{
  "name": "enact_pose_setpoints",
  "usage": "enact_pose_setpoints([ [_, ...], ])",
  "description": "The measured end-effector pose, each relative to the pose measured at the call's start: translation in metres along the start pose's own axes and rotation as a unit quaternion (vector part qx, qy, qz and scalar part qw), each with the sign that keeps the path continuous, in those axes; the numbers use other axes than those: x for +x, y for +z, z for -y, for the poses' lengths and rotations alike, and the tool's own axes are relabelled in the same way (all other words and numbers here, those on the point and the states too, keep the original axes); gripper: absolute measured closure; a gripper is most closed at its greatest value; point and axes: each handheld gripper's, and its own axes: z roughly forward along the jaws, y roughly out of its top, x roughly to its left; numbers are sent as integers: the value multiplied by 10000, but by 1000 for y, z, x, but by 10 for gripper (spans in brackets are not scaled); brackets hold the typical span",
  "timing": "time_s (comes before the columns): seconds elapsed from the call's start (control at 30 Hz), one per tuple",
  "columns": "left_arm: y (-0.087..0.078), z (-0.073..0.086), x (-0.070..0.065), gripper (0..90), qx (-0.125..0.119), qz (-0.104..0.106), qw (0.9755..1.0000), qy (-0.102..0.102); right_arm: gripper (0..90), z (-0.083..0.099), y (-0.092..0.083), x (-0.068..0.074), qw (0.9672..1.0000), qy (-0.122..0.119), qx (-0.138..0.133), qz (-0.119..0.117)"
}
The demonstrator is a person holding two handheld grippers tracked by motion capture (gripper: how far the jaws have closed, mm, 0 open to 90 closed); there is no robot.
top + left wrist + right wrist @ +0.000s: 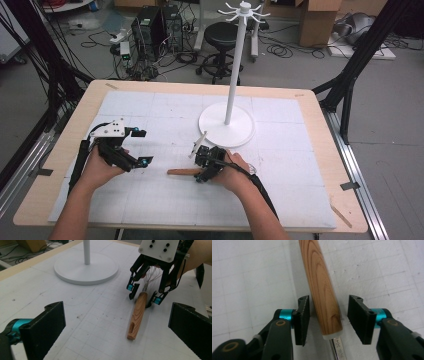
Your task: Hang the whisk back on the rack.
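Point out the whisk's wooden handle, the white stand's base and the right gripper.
whisk's wooden handle (322,282), right gripper view, middle of the wood grain.
white stand's base (75,270), left gripper view, bare disc surface.
right gripper (143,293), left gripper view, midway between its fingertips.

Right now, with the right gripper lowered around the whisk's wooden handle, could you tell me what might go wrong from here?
1. The fingers of the right gripper straddle the wooden handle near its wire end, with gaps on both sides. The round handle may roll or slip when they close.
2. Held that near one end, the long handle could sag when lifted.
3. The white stand is close by, so the whisk might knock against it.
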Motion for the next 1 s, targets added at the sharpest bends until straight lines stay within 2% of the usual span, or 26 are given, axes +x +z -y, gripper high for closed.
enact_pose_setpoints([
  [0.17,0,0,0,16,-8,3,10000,-4,584,-1,0,1,10000,24,25,-22],
  [0.33,0,0,0,16,0,1,10000,-1,627,-3,0,4,9999,-57,104,1],
  [0.6,0,0,0,16,-1,18,10000,-4,647,-7,0,6,9996,-113,269,15],
  [0.63,-1,0,0,16,-2,24,10000,-7,654,-7,0,6,9994,-178,288,17],
  [1.0,-1,0,0,16,-21,4,10000,-15,709,-8,-1,7,9994,-59,334,-47],
])
